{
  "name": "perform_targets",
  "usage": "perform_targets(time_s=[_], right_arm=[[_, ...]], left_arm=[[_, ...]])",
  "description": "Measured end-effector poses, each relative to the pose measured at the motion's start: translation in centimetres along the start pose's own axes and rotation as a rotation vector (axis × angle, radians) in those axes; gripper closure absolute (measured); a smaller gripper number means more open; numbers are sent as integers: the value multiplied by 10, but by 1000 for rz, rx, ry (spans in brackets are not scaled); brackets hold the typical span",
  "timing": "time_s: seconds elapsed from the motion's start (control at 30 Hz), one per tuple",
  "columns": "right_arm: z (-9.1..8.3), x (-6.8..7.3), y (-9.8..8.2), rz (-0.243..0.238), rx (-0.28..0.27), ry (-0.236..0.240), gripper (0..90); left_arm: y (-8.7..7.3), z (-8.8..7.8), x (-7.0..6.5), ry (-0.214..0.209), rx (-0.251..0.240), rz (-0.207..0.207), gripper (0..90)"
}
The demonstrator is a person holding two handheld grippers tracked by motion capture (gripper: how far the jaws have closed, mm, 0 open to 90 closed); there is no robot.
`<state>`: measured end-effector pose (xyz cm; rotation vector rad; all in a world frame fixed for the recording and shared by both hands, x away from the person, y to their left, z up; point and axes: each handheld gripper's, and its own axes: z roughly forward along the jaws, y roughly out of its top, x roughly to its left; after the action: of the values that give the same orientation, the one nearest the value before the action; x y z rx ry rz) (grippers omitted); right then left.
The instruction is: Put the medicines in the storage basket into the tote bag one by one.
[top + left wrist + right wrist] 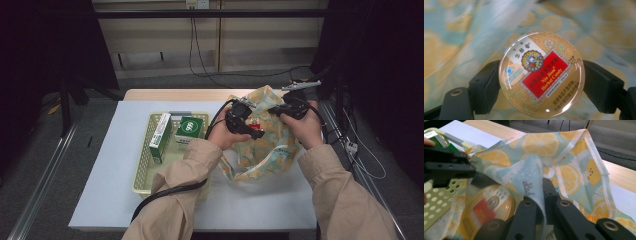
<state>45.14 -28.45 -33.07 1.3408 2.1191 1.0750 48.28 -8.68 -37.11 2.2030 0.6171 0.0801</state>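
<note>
A round gold tin [541,75] with a red "Nin Jiom Herbal Candy" label sits between the jaws of my left gripper [541,83], which is shut on its rim. In the high view that left gripper [248,129] holds the tin [255,124] at the mouth of a lemon-print cloth bag [260,157]. My right gripper [543,185] is shut on a fold of the bag's fabric [539,145] and holds that edge up. From the right gripper view, the tin [490,207] lies just inside the opening. The right gripper [286,111] is at the bag's far edge.
A pale yellow perforated basket [144,172] stands left of the bag, holding a tall green-and-white box [160,137] and a shorter green box [189,129]. All rest on a white sheet [110,190] over a wooden table [170,94]. Cables hang at the right side [350,145].
</note>
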Motion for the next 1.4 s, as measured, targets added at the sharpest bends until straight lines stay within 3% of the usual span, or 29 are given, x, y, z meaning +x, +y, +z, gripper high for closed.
perform_targets(time_s=[0.13,0.23,0.3,0.37,0.73,0.77,0.8,0.9,1.13,1.17,1.2,1.4], right_arm=[[-3,-4,1,13,-6,0,899],[-1,-3,2,22,-6,5,899],[1,-1,2,23,-6,13,899],[3,2,2,16,4,17,899],[10,12,-5,8,28,31,899],[10,13,-6,7,33,29,898],[11,14,-8,2,36,28,898],[12,16,-11,1,46,26,898],[13,20,-17,-5,58,30,898],[14,20,-18,-4,60,30,898],[14,20,-19,-4,61,30,898],[16,23,-22,-5,65,29,898]], left_arm=[[7,5,16,50,-31,-29,204],[8,10,24,22,-41,-93,183],[7,11,23,35,-48,-89,137],[7,9,21,16,-49,-84,120],[-9,-37,16,-21,-58,-46,119],[-11,-42,15,9,-54,-49,116],[-14,-47,18,-18,-53,-43,116],[-20,-60,20,-27,-55,-42,112],[-34,-89,24,-9,-41,-31,100],[-36,-92,23,29,-45,-30,99],[-38,-95,25,-2,-42,-26,99],[-45,-108,30,13,-48,-25,99]])
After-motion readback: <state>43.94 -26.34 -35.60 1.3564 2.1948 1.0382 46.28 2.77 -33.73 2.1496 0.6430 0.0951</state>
